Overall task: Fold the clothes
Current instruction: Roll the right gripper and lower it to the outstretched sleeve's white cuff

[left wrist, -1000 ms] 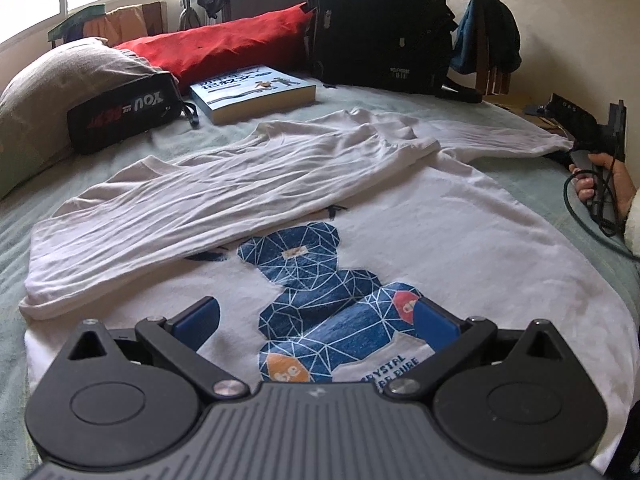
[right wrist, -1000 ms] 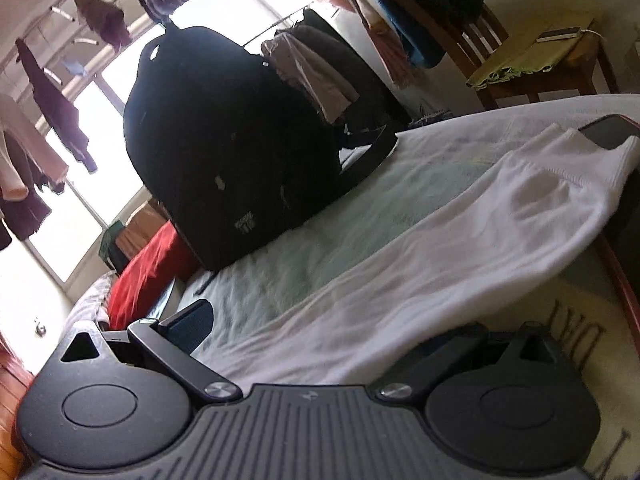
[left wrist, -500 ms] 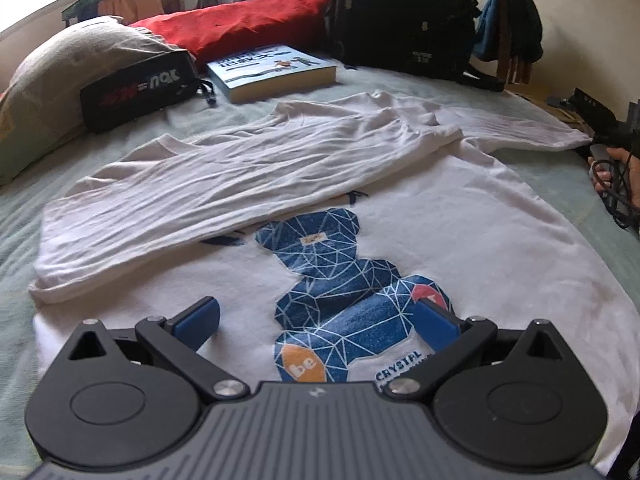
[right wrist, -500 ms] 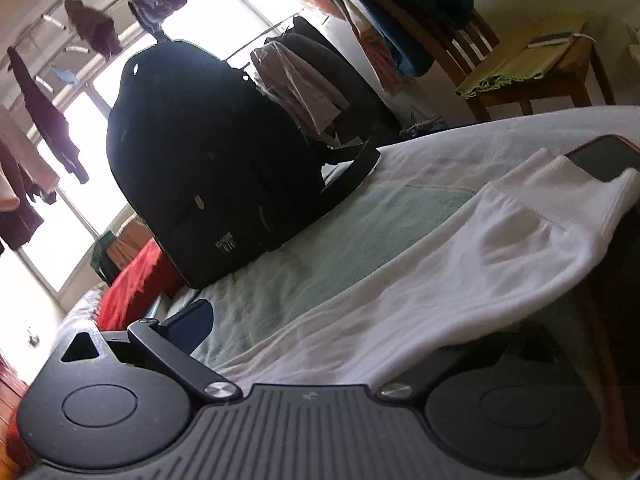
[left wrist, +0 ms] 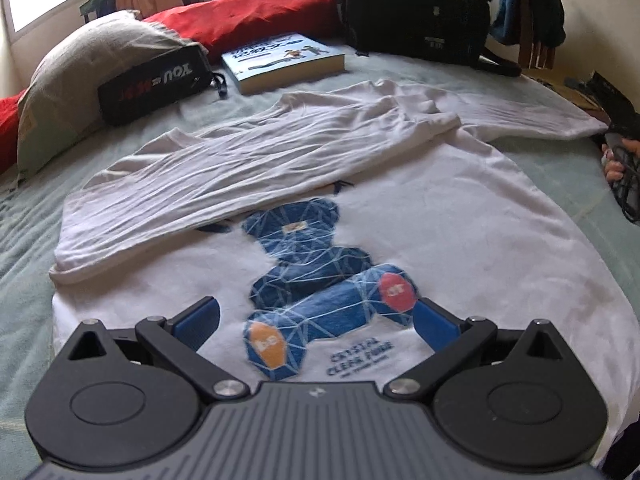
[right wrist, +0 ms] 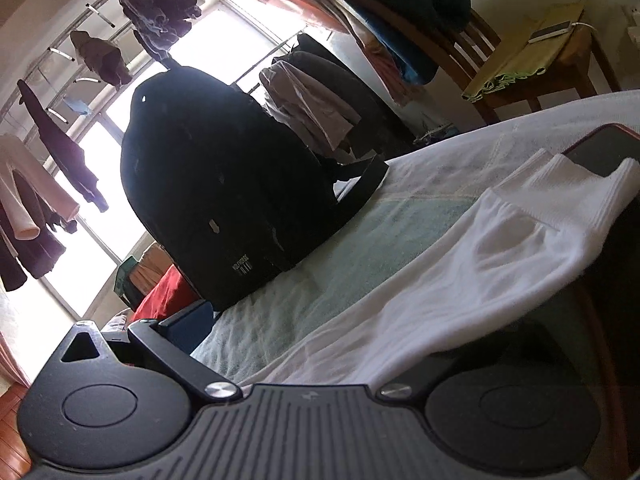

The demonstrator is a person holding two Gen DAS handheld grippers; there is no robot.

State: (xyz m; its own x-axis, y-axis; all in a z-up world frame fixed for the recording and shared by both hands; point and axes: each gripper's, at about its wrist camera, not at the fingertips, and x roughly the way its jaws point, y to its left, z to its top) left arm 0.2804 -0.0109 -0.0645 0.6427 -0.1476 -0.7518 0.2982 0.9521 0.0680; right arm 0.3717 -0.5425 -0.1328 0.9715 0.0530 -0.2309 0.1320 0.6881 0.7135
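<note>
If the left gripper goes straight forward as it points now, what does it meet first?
Probably the white shirt: the open left gripper hangs over its bear print, and the folded sleeve lies further on. Height is unclear.

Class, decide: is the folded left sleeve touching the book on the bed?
Apart. The left wrist view shows bare bedspread between the sleeve and the book.

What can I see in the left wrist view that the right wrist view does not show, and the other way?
Only the left wrist view shows the white shirt spread on the bed with its blue bear print, one sleeve folded across the chest, the book, and the open left gripper above the hem.

Only the right wrist view shows the ribbed cuff lying over a dark phone and the clothes hanging at the window.

Both show the black backpack and the chair with clothes.
</note>
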